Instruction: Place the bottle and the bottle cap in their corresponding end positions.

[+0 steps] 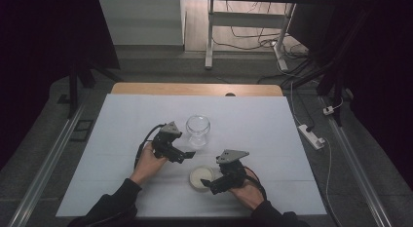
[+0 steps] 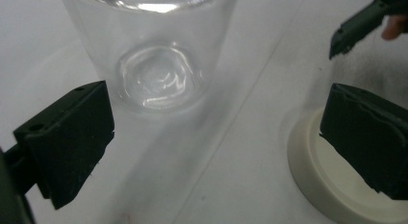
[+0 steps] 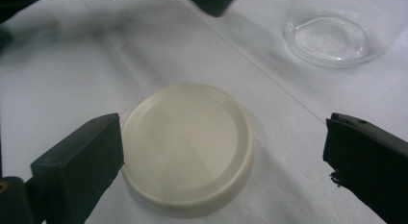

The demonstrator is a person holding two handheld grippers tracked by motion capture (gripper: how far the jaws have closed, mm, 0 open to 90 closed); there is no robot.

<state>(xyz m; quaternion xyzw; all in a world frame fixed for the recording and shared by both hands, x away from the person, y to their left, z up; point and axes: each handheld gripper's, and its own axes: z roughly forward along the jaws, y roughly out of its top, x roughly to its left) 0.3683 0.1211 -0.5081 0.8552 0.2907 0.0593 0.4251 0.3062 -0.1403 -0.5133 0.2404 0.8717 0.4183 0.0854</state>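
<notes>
The bench (image 1: 122, 139), covered in white, is carrying a clear glass jar (image 1: 198, 129) standing upright near its middle, mouth open. The left gripper (image 1: 187, 156) is hovering just beside the jar, jaws standing apart and holding nothing. The right gripper (image 1: 207, 185) is hanging over the cream lid (image 1: 199, 177), which is lying flat toward the near edge, jaws spread wide on either side of it.

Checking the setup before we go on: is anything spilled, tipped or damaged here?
Nothing stands out. The glass jar stands upright and empty, the cream lid lies flat on the white table cover beside it, unbroken, and no spill shows.
</notes>
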